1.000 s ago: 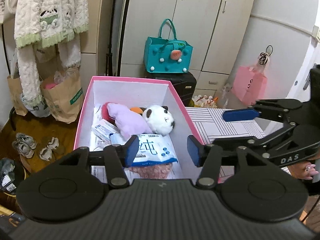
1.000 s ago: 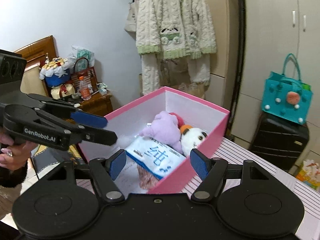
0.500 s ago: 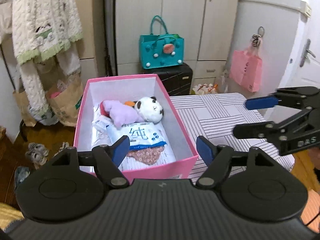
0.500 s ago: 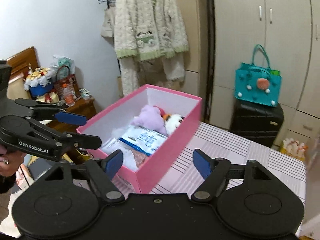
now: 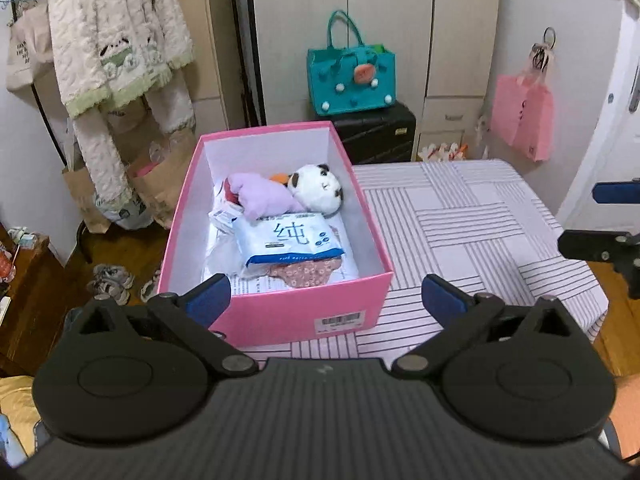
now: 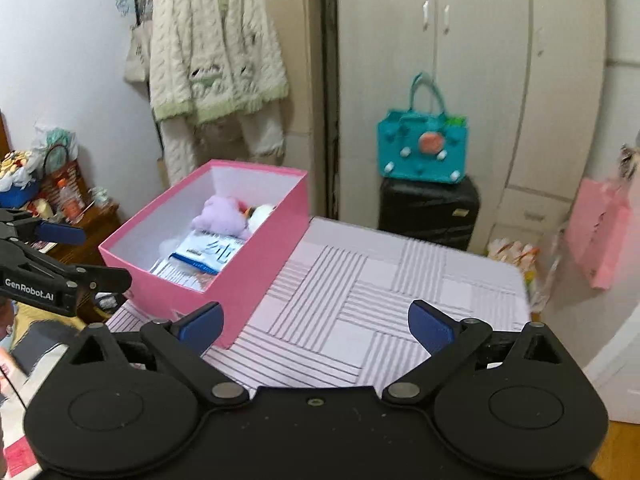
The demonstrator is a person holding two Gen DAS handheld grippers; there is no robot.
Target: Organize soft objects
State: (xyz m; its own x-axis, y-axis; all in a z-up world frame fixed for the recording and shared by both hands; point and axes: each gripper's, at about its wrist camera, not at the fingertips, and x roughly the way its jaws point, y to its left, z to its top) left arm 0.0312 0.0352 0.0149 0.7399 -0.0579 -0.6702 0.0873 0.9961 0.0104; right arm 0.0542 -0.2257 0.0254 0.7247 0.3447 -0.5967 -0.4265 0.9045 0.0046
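A pink box (image 5: 280,316) stands on the left part of a striped table (image 5: 460,220). Inside lie a panda plush (image 5: 318,188), a purple plush (image 5: 260,200), a blue-and-white tissue pack (image 5: 292,242) and a floral cloth (image 5: 308,274). My left gripper (image 5: 326,300) is open and empty, held back from the box's near wall. My right gripper (image 6: 316,326) is open and empty above the table, right of the box (image 6: 256,264). Each gripper shows at the edge of the other's view, the right one (image 5: 600,220) and the left one (image 6: 60,256).
A teal bag (image 5: 352,80) sits on a black suitcase (image 5: 376,132) before the wardrobe. A cream cardigan (image 5: 116,40) hangs at left over paper bags (image 5: 100,196). A pink bag (image 5: 524,120) hangs at right. Shoes (image 5: 112,280) lie on the floor beside the table.
Both grippers have pulled back and up from the box, which now looks smaller and farther. The right gripper has swung right over the table. The box's contents have not moved.
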